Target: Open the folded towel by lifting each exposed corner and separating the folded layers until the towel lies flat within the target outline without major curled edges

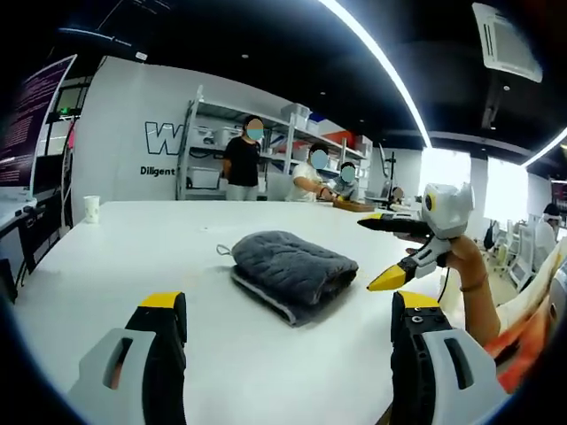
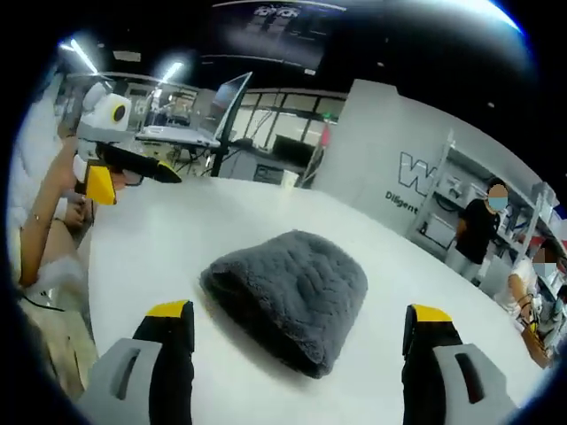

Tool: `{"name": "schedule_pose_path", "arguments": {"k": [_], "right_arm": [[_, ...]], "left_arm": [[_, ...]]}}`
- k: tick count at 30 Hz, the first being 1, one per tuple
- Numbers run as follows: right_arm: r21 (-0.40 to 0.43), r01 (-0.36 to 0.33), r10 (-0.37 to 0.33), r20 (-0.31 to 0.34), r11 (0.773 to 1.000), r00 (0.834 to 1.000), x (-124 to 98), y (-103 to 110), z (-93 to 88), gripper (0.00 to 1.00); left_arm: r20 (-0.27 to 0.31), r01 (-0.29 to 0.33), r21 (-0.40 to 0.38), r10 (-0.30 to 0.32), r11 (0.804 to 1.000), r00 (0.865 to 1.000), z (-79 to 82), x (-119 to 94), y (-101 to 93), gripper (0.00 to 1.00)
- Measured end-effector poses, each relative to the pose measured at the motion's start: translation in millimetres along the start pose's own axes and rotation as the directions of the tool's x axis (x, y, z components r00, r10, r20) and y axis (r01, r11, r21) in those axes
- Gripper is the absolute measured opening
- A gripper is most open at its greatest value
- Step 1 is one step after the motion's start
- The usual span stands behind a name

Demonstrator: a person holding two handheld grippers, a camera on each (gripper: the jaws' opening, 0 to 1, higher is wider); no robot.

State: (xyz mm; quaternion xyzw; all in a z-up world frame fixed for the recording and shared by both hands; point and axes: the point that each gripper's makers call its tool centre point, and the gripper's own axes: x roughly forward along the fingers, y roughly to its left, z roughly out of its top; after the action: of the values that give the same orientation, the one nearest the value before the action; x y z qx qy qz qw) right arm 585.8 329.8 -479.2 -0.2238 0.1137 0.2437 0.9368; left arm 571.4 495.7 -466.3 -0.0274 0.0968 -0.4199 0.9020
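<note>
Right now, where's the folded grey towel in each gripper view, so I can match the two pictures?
Left gripper view: the folded grey towel lies on the white table, just right of centre, beyond the open left gripper, with the right gripper to its right.
Right gripper view: the towel sits at centre, between the open right gripper's jaws.
Shared landmark: the white wall with large lettering.

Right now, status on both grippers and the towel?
Left gripper open, off the towel. Right gripper open, also clear. Grey towel still folded on the white table. Paper cup far off, nothing blocking.
</note>
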Motion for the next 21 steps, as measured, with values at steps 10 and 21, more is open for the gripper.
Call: {"name": "schedule_pose_path", "arguments": {"k": [10,21], "right_arm": [[-0.079,-0.069,0.069,0.002,0.995,0.998,31.0,39.1,14.1,0.81],[-0.139,0.009,-0.017,-0.056,0.99,0.998,63.2,32.1,-0.8,0.69]], "left_arm": [[0.016,-0.007,-0.006,0.007,1.0,1.0,4.2,-5.4,3.1,0.94],[0.013,0.003,-0.003,-0.003,1.0,1.0,3.8,-3.3,-0.2,0.94]]}}
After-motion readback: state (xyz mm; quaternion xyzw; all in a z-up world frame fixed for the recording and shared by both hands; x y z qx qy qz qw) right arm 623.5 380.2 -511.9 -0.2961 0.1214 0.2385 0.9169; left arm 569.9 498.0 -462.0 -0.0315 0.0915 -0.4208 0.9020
